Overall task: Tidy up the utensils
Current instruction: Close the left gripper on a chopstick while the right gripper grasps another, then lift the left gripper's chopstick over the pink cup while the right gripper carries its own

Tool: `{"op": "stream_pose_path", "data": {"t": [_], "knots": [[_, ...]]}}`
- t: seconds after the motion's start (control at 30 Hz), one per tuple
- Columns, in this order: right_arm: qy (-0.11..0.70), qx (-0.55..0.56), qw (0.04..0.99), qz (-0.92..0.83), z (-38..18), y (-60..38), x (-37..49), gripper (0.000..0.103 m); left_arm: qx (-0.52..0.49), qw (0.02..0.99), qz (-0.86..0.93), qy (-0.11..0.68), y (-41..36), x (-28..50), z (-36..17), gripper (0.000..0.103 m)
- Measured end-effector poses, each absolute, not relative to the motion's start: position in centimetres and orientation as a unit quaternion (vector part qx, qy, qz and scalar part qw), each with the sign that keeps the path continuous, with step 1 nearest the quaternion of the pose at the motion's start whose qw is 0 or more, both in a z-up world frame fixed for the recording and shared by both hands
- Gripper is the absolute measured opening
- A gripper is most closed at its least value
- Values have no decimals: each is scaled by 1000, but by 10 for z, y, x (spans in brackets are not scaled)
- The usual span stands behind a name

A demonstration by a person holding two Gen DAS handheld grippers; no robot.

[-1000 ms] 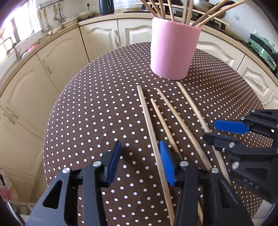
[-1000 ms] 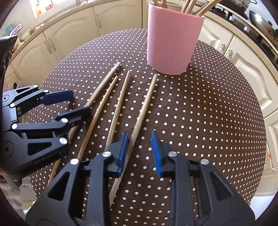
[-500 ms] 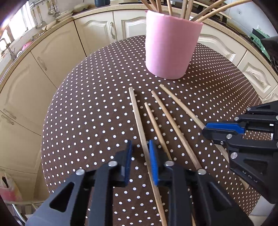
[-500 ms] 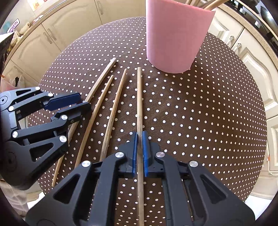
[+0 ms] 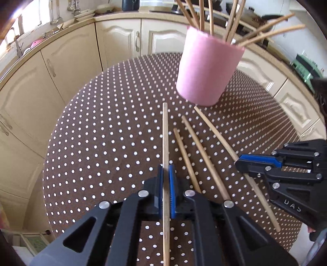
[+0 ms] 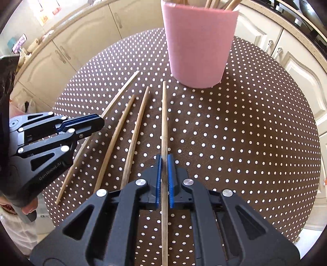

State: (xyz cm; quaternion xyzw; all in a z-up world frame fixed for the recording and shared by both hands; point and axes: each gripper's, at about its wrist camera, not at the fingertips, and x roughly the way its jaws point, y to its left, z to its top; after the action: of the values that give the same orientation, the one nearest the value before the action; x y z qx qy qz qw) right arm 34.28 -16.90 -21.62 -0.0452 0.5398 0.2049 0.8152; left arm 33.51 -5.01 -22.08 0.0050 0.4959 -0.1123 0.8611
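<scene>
left hand-held gripper [image 5: 166, 180] is clamped on the leftmost wooden stick [image 5: 165, 131], having just closed on it; the stick's near end runs out of frame below. right hand-held gripper [image 6: 164, 174] is clenched on the rightmost stick [image 6: 164, 122], whose near end is likewise cut off. two loose sticks [image 6: 134, 131] lie between them on the dotted bench [image 6: 245, 133]. pink holder [image 6: 199, 41] stands beyond the stick tips, its rim cropped in the right wrist view; more sticks [image 5: 231, 18] stand in it.
</scene>
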Motion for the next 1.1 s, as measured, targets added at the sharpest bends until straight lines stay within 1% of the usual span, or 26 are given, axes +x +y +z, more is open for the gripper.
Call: {"op": "stream_pose_path", "data": {"t": [0.3,0.57,0.9,1.1], "knots": [[474,-6,849,234,-177,-199,316,7,-26,901,-147,407,-44,311,-180,6],[418,31,871,256,-146,-218,294,7,-48,924,-182,331,-48,283,-156,6],[355,69,894,264,-118,-231,277,7,-56,938,-194,283,-61,269,-136,6],[311,89,909,264,-100,-222,271,7,-63,945,-199,251,-64,267,-122,6]]}}
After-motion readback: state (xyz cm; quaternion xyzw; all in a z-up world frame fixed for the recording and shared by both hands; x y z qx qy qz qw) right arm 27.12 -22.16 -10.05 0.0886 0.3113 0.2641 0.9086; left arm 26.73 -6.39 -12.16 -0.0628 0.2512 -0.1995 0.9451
